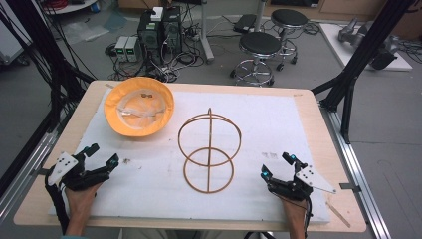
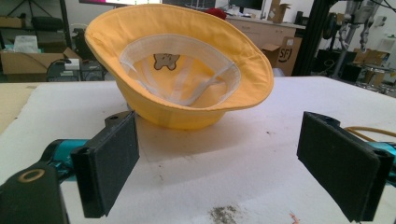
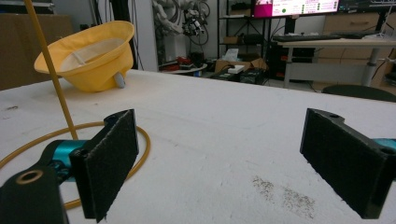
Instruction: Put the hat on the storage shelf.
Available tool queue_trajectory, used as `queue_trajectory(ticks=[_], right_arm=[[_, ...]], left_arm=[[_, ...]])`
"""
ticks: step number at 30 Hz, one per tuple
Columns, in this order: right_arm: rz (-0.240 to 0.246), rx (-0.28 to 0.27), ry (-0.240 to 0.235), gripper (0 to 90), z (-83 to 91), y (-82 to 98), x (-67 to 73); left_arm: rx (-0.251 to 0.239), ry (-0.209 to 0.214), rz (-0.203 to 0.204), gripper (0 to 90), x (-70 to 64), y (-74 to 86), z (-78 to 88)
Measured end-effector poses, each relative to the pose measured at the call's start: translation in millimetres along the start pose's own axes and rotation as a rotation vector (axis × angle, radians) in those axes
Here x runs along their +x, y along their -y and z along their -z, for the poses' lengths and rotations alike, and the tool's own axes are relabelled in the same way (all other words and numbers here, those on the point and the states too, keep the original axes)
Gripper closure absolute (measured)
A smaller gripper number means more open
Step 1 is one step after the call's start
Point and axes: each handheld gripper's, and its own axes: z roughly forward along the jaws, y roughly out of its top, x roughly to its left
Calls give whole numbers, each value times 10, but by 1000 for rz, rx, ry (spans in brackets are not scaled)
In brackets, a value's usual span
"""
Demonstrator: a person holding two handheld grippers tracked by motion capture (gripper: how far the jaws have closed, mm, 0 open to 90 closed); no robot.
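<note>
You stand at a light wooden desk (image 1: 318,114) covered by a white foam-like sheet (image 1: 278,129), holding a gripper in each hand. Nothing has been picked up yet, so the work looks to be at its very start.

A yellow fabric bucket hat (image 1: 140,105) lies upturned at the far left of the sheet, its pale lining facing up and tilted toward you. In the middle stands a thin tan wire stand (image 1: 209,150), made of a ring flat on the sheet, an upright stem, and a second ring higher up. The hat and the stand are near each other but apart.

Your left gripper (image 1: 102,155) rests at the near left edge, its jaws wide apart and empty, pointing at the hat, which sits ahead of them in the left gripper view (image 2: 180,70). Your right gripper (image 1: 277,165) rests at the near right, jaws also wide apart and empty, just beside the stand's lower ring (image 3: 140,140).

Judging by this, the hat probably belongs on the stand; grasping, lifting and placing it all remain.
</note>
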Motion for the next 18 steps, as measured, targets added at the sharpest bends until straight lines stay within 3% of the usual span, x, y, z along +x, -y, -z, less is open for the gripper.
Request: queue_trajectory(ticks=[2,14,18], right_arm=[[-1,0,0,104,0,-1,1],[4,6,-4,104,-4,-2,0],[4,8,-4,104,-3,-2,8]], left_arm=[[-8,4,16,131,19,-60,-6],[26,10,-12,126,192,-586,-184],[54,-5,-36,126,261,-764,-293]])
